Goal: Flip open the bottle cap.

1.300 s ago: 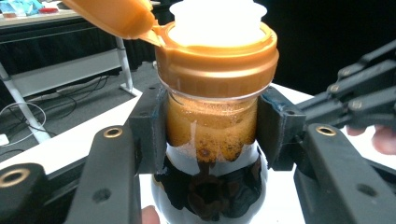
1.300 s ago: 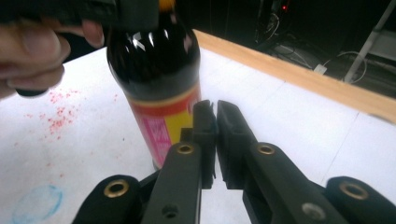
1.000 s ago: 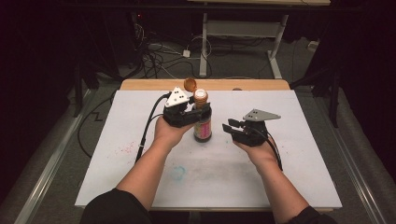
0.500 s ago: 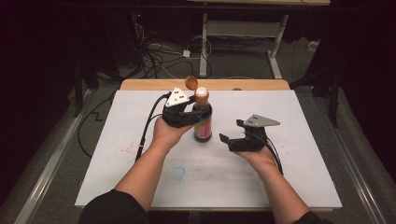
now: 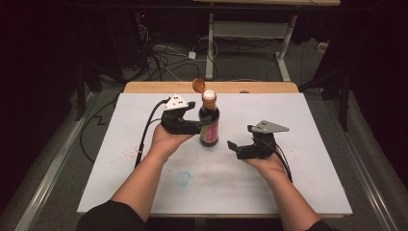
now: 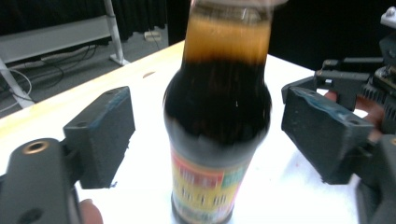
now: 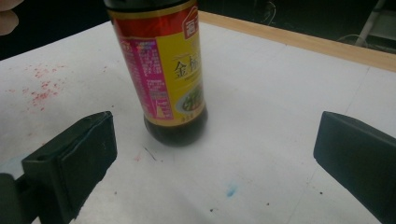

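White tabletop — sauce bottle, label reading "金" — both tools' jaws just opened, gripping nothing.

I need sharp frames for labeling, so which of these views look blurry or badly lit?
High view: sharp, white table bright, surroundings dark. Left gripper view: bottle too close, soft and smeared. Right gripper view: bottle label slightly soft, no glare.

Lighting the white table top brightly and evenly from above, leaving the far floor and both sides sinking into near black. Casting only faint, soft shadows under the hands. Blurring the sauce bottle in the left gripper view, smearing its label. Glaring softly off white paper in both gripper views; showing mild grain throughout.
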Demonstrator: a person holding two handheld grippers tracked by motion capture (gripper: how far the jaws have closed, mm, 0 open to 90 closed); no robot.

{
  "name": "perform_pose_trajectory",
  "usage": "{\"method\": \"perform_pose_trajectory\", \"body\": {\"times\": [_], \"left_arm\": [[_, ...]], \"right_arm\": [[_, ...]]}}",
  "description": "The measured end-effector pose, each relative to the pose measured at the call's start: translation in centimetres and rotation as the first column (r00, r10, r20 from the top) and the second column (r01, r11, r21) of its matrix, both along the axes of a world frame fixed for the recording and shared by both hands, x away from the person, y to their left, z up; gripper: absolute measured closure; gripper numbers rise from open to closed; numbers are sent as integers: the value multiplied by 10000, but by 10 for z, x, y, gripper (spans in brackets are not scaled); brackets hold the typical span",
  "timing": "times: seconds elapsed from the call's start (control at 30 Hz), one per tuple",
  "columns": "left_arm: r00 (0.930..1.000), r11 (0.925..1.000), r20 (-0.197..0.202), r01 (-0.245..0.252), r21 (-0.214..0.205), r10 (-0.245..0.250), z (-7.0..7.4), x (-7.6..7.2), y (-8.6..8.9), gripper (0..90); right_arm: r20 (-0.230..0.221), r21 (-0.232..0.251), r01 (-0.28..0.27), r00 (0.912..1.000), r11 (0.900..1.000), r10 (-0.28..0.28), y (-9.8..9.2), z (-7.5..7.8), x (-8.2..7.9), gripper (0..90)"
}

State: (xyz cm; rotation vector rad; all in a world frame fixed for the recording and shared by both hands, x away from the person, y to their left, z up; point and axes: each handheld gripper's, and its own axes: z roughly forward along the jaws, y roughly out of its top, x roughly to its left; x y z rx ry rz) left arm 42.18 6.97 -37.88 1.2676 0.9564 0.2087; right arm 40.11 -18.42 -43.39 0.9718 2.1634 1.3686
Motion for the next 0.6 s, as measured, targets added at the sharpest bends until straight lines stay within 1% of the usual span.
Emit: {"method": "perform_pose_trajectory", "body": {"times": [0.2, 0.23, 0.3, 0.33, 0.4, 0.47, 0.6], "left_arm": [[9997, 9997, -60, -228, -64, 228, -15, -4, 14, 126], [9996, 9997, -128, -239, -52, 239, -18, -5, 17, 124], [9990, 9997, -383, -226, -41, 224, -26, -7, 20, 51], [9987, 9997, -444, -247, 12, 247, -31, -9, 22, 39], [9980, 9995, -548, -300, 60, 303, -42, -12, 26, 38], [9958, 9994, -856, -309, 185, 324, -53, -13, 29, 0], [9932, 9987, -1087, -389, 327, 423, -73, -19, 37, 0]], "right_arm": [[-84, -79, 28, 10000, 10000, -29, -3, -5, -2, 5], [-112, -75, 51, 9999, 10000, -52, -3, -6, -2, 5], [-137, -110, 72, 9999, 9999, -73, -4, -8, -2, 5], [-123, -142, 72, 9999, 9999, -74, -4, -10, -2, 5], [-151, -186, 105, 9998, 9998, -108, -5, -12, -3, 5], [-221, -249, 122, 9997, 9996, -127, -6, -16, -4, 5], [-301, -359, 159, 9994, 9992, -170, -8, -22, -6, 5]]}}
